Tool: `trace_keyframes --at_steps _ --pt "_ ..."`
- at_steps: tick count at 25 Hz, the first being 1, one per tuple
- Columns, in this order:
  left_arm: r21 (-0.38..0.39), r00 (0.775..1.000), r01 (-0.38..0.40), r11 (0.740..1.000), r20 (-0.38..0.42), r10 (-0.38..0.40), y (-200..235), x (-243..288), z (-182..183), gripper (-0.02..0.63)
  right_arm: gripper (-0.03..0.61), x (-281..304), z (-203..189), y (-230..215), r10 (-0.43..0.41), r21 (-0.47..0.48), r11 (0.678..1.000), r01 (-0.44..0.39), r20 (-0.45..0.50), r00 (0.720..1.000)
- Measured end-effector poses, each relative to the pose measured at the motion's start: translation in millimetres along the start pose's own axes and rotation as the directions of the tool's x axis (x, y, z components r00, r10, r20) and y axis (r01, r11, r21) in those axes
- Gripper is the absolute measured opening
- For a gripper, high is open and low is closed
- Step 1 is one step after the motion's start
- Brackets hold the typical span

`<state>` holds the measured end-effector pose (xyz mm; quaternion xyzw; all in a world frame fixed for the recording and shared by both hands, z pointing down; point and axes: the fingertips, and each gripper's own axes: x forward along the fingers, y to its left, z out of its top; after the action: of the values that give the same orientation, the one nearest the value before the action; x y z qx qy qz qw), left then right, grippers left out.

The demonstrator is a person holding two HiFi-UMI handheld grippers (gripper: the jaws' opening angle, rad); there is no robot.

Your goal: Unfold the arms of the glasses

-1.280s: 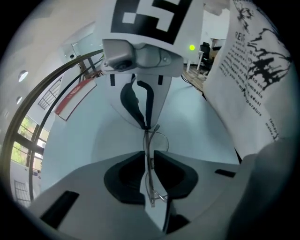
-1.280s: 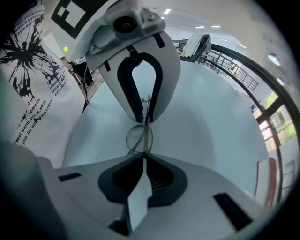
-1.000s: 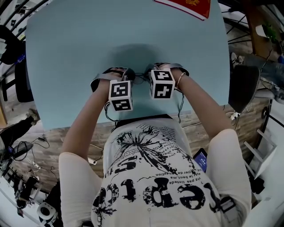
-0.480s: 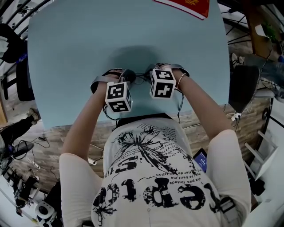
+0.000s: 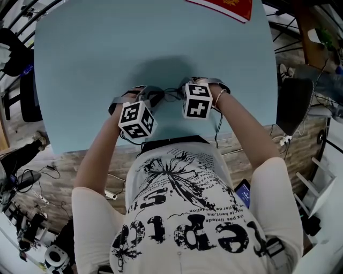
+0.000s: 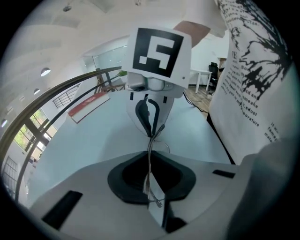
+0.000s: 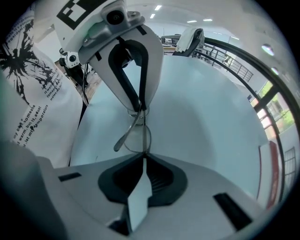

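The left gripper point(image 6: 151, 194) is found clenched, its jaws closed on the thin wire frame of the glasses point(image 6: 151, 150), which runs straight out from between its tips. Directly ahead of it, and near, the right gripper point(image 7: 142, 165) is likewise recorded as closed on the same frame, gripping it at the opposite end. The glasses are thus held between the two grippers, which face one another tip to tip. In the right gripper view one round lens is seen just ahead of that gripper's jaws, with one arm slanting away from the frame toward the near side. Both grippers are pointed steeply downward, the left one being rolled to one side. Beneath them lies the light blue table point(image 5: 161, 37); whether the glasses touch it cannot be told. Well beyond the grippers, at the far edge of the table, a red book point(image 5: 225, 7) is noted. Behind the grippers, on the near side, a printed white shirt point(image 5: 187, 203) is in view.
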<state>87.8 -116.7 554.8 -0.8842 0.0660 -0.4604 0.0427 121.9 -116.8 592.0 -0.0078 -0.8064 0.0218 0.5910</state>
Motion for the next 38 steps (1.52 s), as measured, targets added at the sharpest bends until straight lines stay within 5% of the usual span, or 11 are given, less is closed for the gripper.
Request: trace_keyframes --at_steps 10,23,33,38 --pt "0.001 1.0 -0.023 1.0 0.007 0.023 6.3 -23.1 -3.1 0.025 0.032 -2.7 -3.1 2.5 0.027 0.052 0.998 -0.03 0.051 0.998" --pt "-0.204 0.988 0.038 0.978 0.152 -0.006 9.6 -61.2 -23.8 0.025 0.034 -3.1 -5.8 -3.6 0.016 0.053 0.998 -0.016 0.014 1.0" --pt "-0.173 0.976 -0.003 0.985 0.213 0.04 5.1 -71.9 -42.1 0.026 0.041 -1.0 0.2 -2.1 -0.011 0.124 0.992 0.012 -0.012 1.0" --pt "-0.178 0.967 -0.026 0.984 0.243 0.07 6.8 -74.1 -44.2 0.026 0.139 -10.8 16.2 -1.7 -0.014 0.162 0.987 0.007 0.039 0.999"
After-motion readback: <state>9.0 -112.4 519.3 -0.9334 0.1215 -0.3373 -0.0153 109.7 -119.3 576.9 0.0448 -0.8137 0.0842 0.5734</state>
